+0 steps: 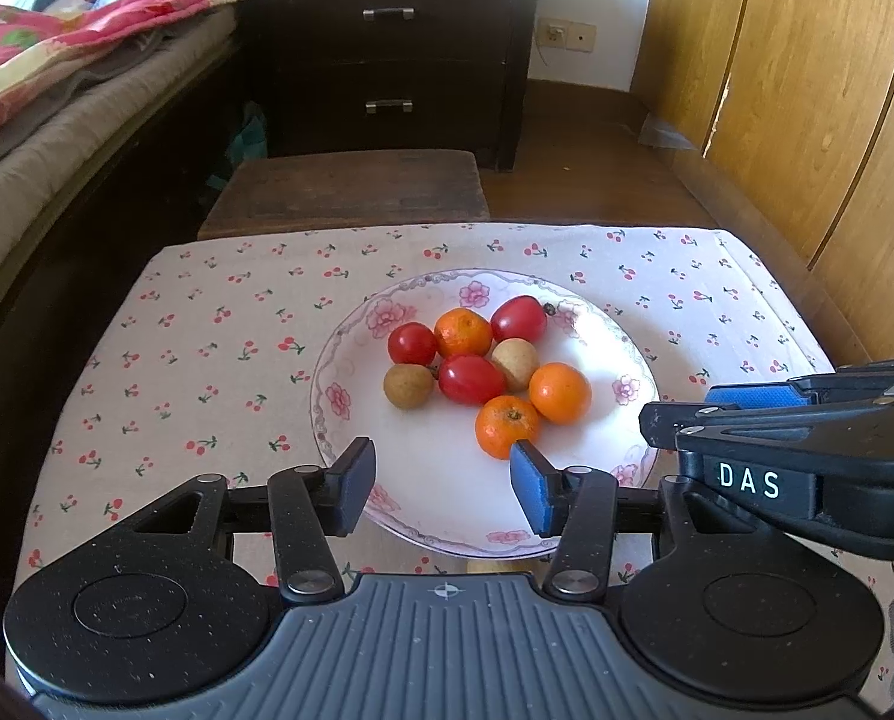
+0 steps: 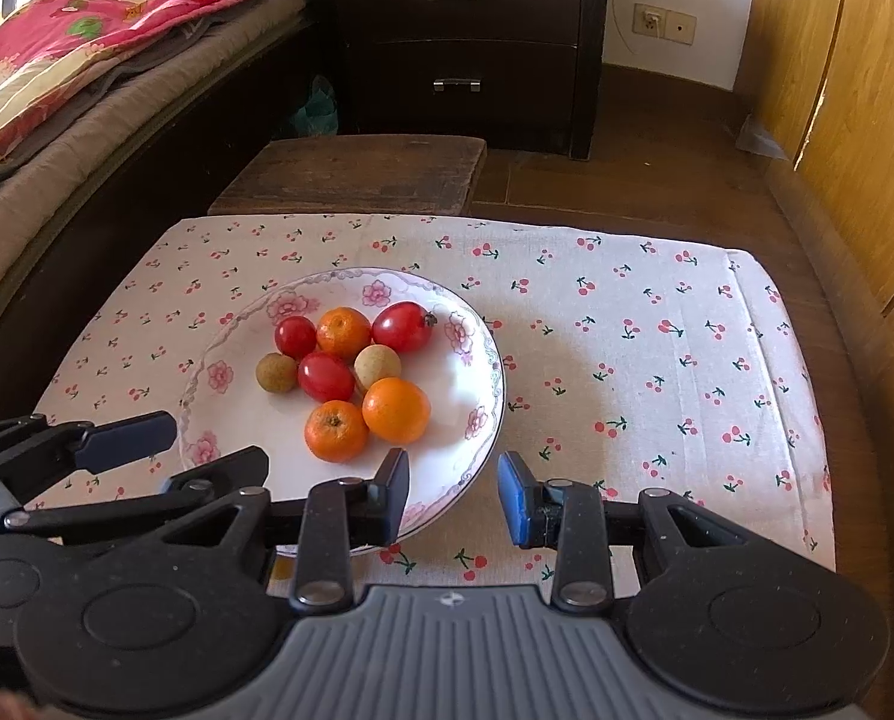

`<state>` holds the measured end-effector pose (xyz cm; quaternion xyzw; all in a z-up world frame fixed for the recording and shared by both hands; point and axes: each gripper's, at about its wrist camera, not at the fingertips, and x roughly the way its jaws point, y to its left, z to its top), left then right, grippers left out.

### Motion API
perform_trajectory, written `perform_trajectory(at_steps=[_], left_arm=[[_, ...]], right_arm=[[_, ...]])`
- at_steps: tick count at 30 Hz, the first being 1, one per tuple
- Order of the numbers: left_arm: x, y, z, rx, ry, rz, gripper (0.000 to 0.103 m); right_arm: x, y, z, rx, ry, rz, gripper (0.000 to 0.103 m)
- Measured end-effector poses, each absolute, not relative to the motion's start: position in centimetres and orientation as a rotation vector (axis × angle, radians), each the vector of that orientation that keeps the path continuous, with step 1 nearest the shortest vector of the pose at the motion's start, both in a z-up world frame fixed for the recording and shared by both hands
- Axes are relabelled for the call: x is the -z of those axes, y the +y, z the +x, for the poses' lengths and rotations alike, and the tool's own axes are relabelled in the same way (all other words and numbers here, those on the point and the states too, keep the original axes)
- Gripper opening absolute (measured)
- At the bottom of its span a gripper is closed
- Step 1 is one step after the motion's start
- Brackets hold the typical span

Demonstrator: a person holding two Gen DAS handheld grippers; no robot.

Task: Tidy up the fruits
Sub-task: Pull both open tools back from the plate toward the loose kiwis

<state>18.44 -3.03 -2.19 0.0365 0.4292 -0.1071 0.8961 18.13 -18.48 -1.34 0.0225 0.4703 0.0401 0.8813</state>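
A white floral plate [image 1: 411, 480] [image 2: 255, 426] sits on the cherry-print cloth and holds several small fruits: three oranges, the nearest [image 1: 506, 425] [image 2: 335, 430], three red tomatoes, one in the middle [image 1: 470, 378] [image 2: 326, 376], and two brown longans, one at the left [image 1: 408, 386] [image 2: 276, 371]. My left gripper [image 1: 444, 489] is open and empty above the plate's near rim, its right pad beside the nearest orange. My right gripper [image 2: 454, 498] is open and empty over the plate's right near edge. Each gripper shows from the side in the other's view, the right one [image 1: 807, 420] and the left one [image 2: 117, 450].
The cherry-print cloth [image 1: 207, 360] [image 2: 657, 360] covers a small table. A dark wooden stool [image 1: 351, 189] stands just beyond it. A bed [image 1: 57, 120] is at the left, a dark drawer chest [image 1: 387, 54] behind, wooden cabinets [image 1: 807, 90] at the right.
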Motion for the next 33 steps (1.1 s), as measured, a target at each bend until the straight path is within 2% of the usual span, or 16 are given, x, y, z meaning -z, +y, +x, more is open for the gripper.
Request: perform_trajectory(at_steps=[20, 33], left_arm=[[2.0, -2.7, 16.7, 0.237, 0.898, 0.091, 0.059], [3.1, -1.8, 16.2, 0.267, 0.959, 0.064, 0.063]], right_arm=[[1.6, -18.1, 16.5, -0.110, 1.010, 0.039, 0.034], [2.7, -18.1, 14.9, -0.151, 1.066, 0.026, 0.036]])
